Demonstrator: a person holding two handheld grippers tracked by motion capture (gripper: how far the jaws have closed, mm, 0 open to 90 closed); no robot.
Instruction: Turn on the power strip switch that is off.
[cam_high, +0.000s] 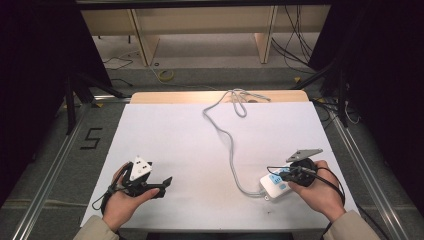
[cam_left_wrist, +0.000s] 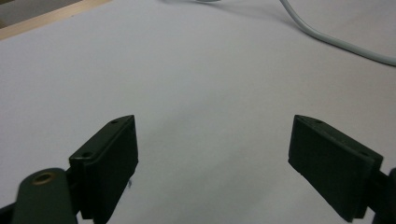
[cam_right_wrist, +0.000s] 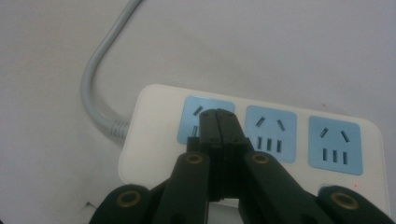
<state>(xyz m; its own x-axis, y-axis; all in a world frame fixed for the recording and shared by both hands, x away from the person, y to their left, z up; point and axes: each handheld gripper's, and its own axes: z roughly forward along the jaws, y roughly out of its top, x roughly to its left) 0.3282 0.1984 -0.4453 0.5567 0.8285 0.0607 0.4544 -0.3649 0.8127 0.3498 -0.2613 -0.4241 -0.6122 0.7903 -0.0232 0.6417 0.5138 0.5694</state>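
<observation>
White power strip (cam_right_wrist: 261, 140), three blue sockets, lies on our table's white sheet (cam_high: 175, 135) at the near right | grey cord (cam_high: 231, 145) runs off to the far edge | our right gripper (cam_right_wrist: 218, 122): jaws clenched together, empty, tips over the first socket | our left gripper (cam_left_wrist: 212, 154): jaws released wide, nothing between, well apart from the strip.

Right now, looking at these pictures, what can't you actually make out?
- Right gripper view: the shut fingers cover part of the power strip's leftmost socket; whether they touch it is unclear.
- Same view: the strip's near edge is cut off by the frame.
- High view: the grey cable ends in a loop at the table's far edge; its plug is too small to tell.
</observation>
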